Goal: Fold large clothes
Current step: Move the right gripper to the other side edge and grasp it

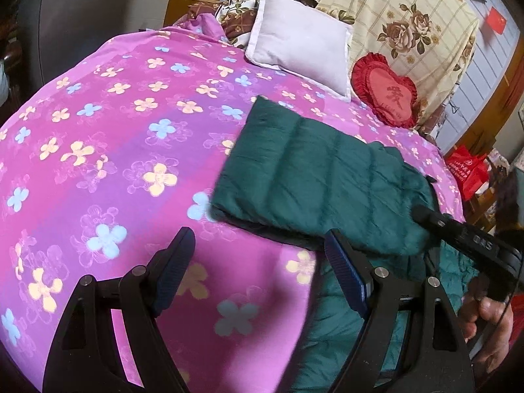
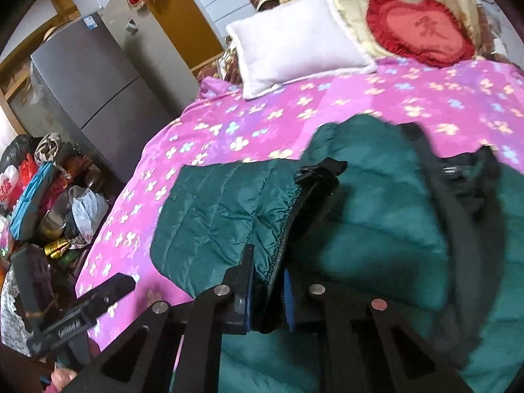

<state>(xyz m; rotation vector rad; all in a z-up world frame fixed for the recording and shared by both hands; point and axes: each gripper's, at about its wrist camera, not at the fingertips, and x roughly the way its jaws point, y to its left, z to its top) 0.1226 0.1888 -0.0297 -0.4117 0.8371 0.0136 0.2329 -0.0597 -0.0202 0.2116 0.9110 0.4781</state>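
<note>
A dark green quilted down jacket (image 1: 314, 177) lies on a pink flowered bed sheet (image 1: 114, 137). My left gripper (image 1: 258, 262) is open and empty, held above the sheet just left of the jacket's near edge. My right gripper (image 2: 267, 281) is shut on the jacket's dark-lined edge (image 2: 278, 229), lifting a flap of the jacket (image 2: 222, 216) over the rest of it (image 2: 393, 203). The right gripper's body shows in the left wrist view (image 1: 465, 235) at the right, with the hand holding it.
A white pillow (image 1: 301, 46) and a red heart cushion (image 1: 386, 95) lie at the head of the bed. A grey fridge (image 2: 88, 75) and a pile of bags and clutter (image 2: 42, 196) stand left of the bed. A red bag (image 1: 468, 170) sits at the right.
</note>
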